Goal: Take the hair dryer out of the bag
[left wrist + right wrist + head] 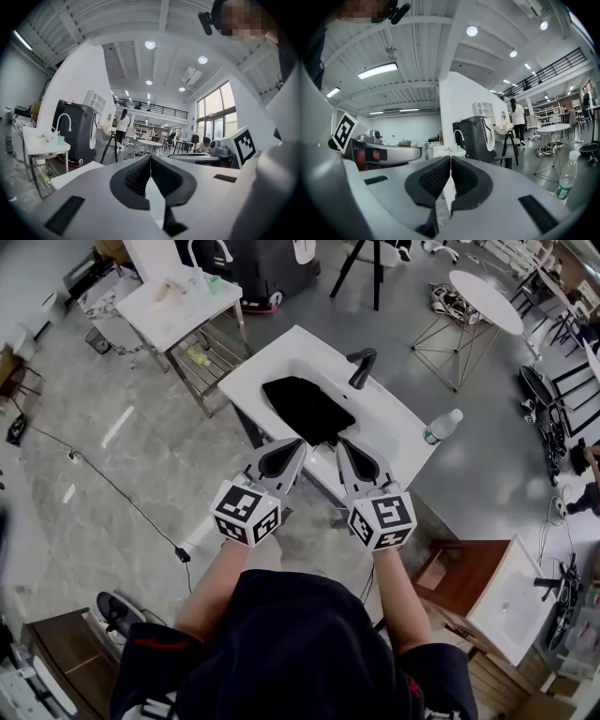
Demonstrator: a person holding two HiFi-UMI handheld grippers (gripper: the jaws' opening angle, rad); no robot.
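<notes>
Forearms reach out below me, each ending in a marker cube and a claw. My left claw (296, 446) is clenched, its pads pressed together with nothing between them. My right claw (341, 446), just to its right, is clenched the same way and is also empty. Both point at the near edge of the white bench (394, 418) and touch nothing on it.

Just beyond the tips, the black bag (307, 409) lies flat on the middle of the bench. At the bag's far right side a black angled thing (362, 367) stands upright. I cannot tell whether it is the hair dryer, and I cannot make out a dryer anywhere else.

A clear water bottle (442, 426) lies at the bench's right edge, well apart from the bag.

Farther off on the grey floor, a second white table (178, 296) stands to the left and a round white table (485, 301) to the right.
</notes>
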